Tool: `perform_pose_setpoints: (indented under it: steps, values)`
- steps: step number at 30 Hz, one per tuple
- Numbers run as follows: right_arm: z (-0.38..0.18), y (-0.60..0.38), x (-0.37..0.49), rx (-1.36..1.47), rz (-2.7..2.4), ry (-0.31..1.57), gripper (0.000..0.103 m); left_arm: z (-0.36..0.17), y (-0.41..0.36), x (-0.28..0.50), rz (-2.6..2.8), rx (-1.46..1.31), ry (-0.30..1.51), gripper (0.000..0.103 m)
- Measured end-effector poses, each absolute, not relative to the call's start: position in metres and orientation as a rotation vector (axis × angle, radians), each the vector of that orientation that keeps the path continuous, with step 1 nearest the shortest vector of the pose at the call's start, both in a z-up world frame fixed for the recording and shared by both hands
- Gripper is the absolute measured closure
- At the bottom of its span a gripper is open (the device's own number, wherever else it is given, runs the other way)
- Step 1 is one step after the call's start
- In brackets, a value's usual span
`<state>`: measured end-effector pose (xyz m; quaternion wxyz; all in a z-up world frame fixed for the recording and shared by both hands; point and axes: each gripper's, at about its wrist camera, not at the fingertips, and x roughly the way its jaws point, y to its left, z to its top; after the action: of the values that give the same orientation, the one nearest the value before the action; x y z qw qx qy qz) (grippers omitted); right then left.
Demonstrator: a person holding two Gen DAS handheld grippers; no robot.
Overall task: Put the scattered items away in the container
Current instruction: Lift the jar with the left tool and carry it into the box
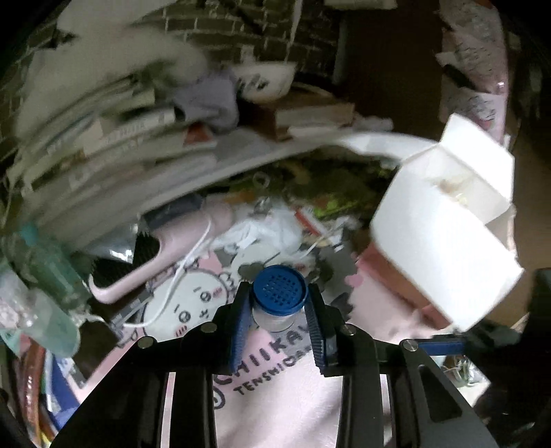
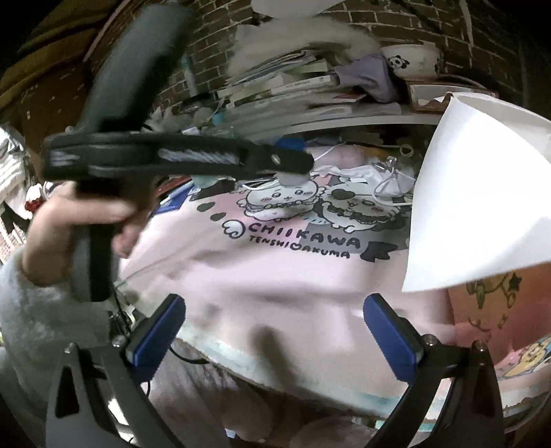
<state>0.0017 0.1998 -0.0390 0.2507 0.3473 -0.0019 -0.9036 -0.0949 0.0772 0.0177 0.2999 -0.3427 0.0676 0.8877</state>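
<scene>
Blue-capped jar (image 1: 279, 299) sits clamped between the left gripper (image 1: 279, 310) jaws; the white container (image 1: 444, 241), blurred and seemingly tilted, lies right of them. Right gripper (image 2: 275, 331) jaws stand apart.

my left gripper (image 1: 279, 310) has blue ribbed pads on black arms, clamped on a clear jar (image 1: 275, 318) with a blue cap dotted in a perforated grid. my right gripper (image 2: 275, 336) carries the same blue pads on black. the mat (image 2: 275, 275) is pale pink, printed with white cartoon figures and black lettering. the container (image 1: 444, 241) is plain white. the hairbrush (image 1: 165, 251) is pale pink. the back wall (image 2: 396, 24) is dark brown brick with white mortar lines.
</scene>
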Motion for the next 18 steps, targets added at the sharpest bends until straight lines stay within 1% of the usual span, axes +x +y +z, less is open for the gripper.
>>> perform_pose_setpoints:
  steps: [8,18]
  values:
    - [-0.032,0.201,-0.004,0.901,-2.492,-0.062,0.000,0.058,0.095,-0.079,2.254,-0.771,0.166,0.077]
    - [-0.031,0.204,-0.002,0.899,-2.489,-0.087,0.000,0.098,0.147,-0.069,2.100,-0.675,0.244,0.077]
